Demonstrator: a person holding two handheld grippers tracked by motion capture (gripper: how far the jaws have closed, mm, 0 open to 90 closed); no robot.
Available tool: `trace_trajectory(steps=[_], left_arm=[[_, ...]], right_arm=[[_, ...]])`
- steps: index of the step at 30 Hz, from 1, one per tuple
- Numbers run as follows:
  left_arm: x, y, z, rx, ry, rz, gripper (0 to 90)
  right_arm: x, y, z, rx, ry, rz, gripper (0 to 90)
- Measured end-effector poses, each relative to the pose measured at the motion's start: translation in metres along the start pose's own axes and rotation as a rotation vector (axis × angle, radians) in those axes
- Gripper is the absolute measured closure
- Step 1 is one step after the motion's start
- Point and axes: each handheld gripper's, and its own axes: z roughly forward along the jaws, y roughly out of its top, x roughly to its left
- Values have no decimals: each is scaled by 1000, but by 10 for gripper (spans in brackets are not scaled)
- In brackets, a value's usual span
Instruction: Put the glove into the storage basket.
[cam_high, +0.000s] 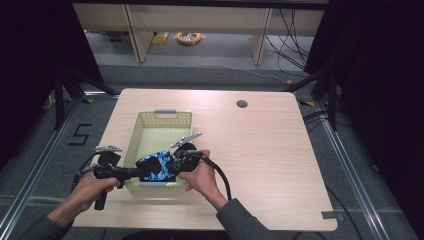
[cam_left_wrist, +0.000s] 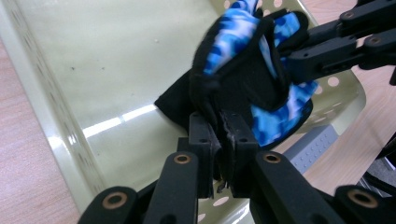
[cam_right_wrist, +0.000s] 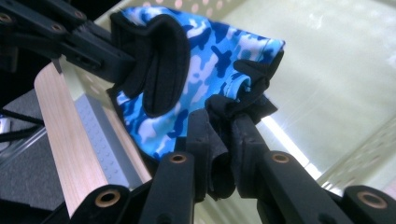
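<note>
Glove: hanging at lower centre of the high view, over the near end of the basket on the desk.
Left gripper: fingers pinching black edge fabric.
Right gripper: fingers clamping a black cuff fold.
Handling: appearing light, limp, stretchy; sagging between grips; gripping hems is likely holding best.
</note>
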Motion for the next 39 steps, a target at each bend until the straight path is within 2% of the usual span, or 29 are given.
trace_trajectory(steps=[1, 5, 8, 10, 11, 13, 15, 16, 17, 19, 20, 21, 23, 24, 26, 28, 29, 30, 31, 33, 34, 35, 37, 38, 39], left_arm=[[0, 1, 0, 7, 3, 8, 825], [-2, 3, 2, 29, 11, 18, 811], [-2, 3, 4, 49, 15, 24, 767], [-3, 5, 4, 63, 6, 28, 708], [-4, 5, 4, 57, 7, 22, 693], [-5, 8, 3, 57, 12, 35, 653], [-7, 11, 1, 52, 34, 30, 601], [-6, 13, -2, 75, 33, 42, 564], [-7, 14, -2, 62, 42, 23, 536], [-9, 16, -6, 55, 76, 59, 523], [-9, 18, -10, 52, 82, 58, 512], [-10, 19, -10, 35, 87, 44, 505], [-10, 19, -13, 49, 85, 67, 505], [-13, 18, -12, 26, 90, 60, 507], [-15, 17, -13, 52, 79, 84, 509], [-18, 16, -12, 56, 85, 92, 509], [-19, 16, -12, 47, 72, 83, 508], [-21, 16, -12, 46, 76, 92, 507], [-21, 16, -12, 45, 59, 90, 507], [-23, 17, -13, 52, 60, 98, 498], [-25, 17, -12, 42, 53, 91, 490], [-26, 18, -14, 51, 55, 103, 480], [-30, 18, -14, 56, 47, 98, 439], [-32, 17, -14, 48, 48, 85, 423], [-33, 17, -15, 57, 50, 93, 409]], right_arm=[[0, 0, 3, -7, 9, -2, 798], [1, 0, 8, 29, -5, -12, 798], [-1, 0, 11, 46, -16, -13, 798], [-2, -1, 10, 53, -23, -1, 798], [-3, -1, 10, 48, -18, -13, 797], [-3, -1, 11, 50, -23, -9, 797], [-2, -1, 11, 57, -24, 3, 796], [-2, -1, 11, 57, -26, 3, 795], [-2, -1, 11, 56, -27, 4, 794], [-3, -1, 11, 59, -34, 0, 793], [-2, -1, 10, 70, -35, 22, 792], [-4, -1, 11, 59, -35, -9, 792], [-3, -2, 11, 60, -36, -1, 790], [-4, -1, 10, 60, -35, -4, 789], [-3, -1, 10, 61, -36, -2, 784], [-3, -1, 10, 66, -42, -1, 777], [-3, -1, 11, 69, -45, 1, 775], [-3, -2, 11, 70, -53, -5, 770], [-4, -1, 11, 71, -61, -19, 765], [-3, -1, 11, 75, -71, -18, 755], [-3, -1, 11, 78, -80, -23, 744], [-3, -1, 10, 81, -88, -27, 716], [-2, 1, 9, 85, -111, -37, 657], [-2, 2, 8, 82, -109, -36, 638], [-2, 3, 7, 71, -112, -45, 616]])
